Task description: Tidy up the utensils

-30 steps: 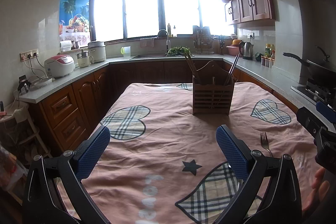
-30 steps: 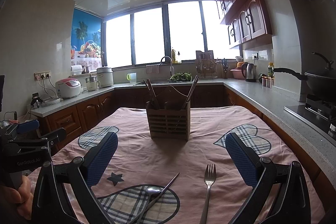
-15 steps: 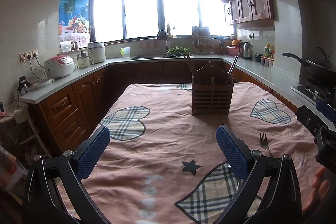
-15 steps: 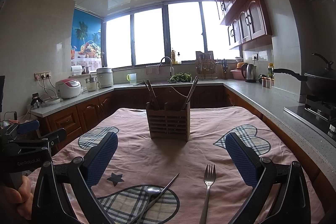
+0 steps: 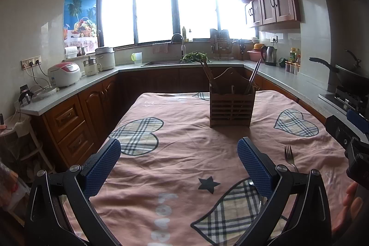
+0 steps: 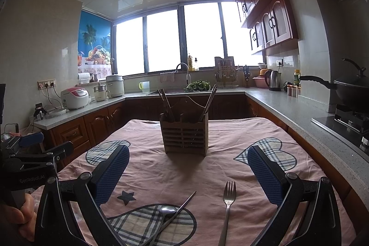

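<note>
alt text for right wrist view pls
The open right gripper hovers over a pink tablecloth, empty, with a fork, a spoon and chopsticks lying loose below it. A wooden utensil holder stands upright beyond, already holding chopsticks.

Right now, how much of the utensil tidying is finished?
Partly, it seems. The wooden utensil holder already has chopsticks standing in it. Nothing is in hand: the left gripper and right gripper are both open and empty. Still loose on the pink tablecloth are a fork, a spoon and what looks like a metal chopstick lying across it.
</note>
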A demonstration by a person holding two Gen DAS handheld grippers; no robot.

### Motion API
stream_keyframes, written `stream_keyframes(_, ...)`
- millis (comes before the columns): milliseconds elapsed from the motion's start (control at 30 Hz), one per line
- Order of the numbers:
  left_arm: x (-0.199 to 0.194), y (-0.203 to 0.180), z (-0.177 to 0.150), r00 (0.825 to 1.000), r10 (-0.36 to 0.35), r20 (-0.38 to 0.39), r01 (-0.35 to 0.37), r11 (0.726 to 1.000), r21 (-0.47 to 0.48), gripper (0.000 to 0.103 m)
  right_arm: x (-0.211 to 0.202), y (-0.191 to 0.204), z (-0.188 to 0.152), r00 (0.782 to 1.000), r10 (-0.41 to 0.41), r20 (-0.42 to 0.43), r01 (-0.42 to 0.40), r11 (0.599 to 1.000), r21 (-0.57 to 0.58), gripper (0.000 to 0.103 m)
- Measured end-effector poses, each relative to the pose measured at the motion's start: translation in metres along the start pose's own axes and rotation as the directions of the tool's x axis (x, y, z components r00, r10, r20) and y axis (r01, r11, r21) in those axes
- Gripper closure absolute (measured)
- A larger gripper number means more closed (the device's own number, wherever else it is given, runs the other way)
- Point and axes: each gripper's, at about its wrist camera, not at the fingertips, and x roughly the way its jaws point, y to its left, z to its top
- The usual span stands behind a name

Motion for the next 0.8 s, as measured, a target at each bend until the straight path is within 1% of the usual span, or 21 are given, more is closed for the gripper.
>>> stream_keyframes(800, 0.0012, -0.0042, 0.0048, 1.000, -0.023, 0.008, 0.023, 1.000, 0.009, 0.000, -0.0021, -0.0056, 0.0024, 1.000, -0.023, 0.001, 0.023, 1.000, 0.014, 0.000)
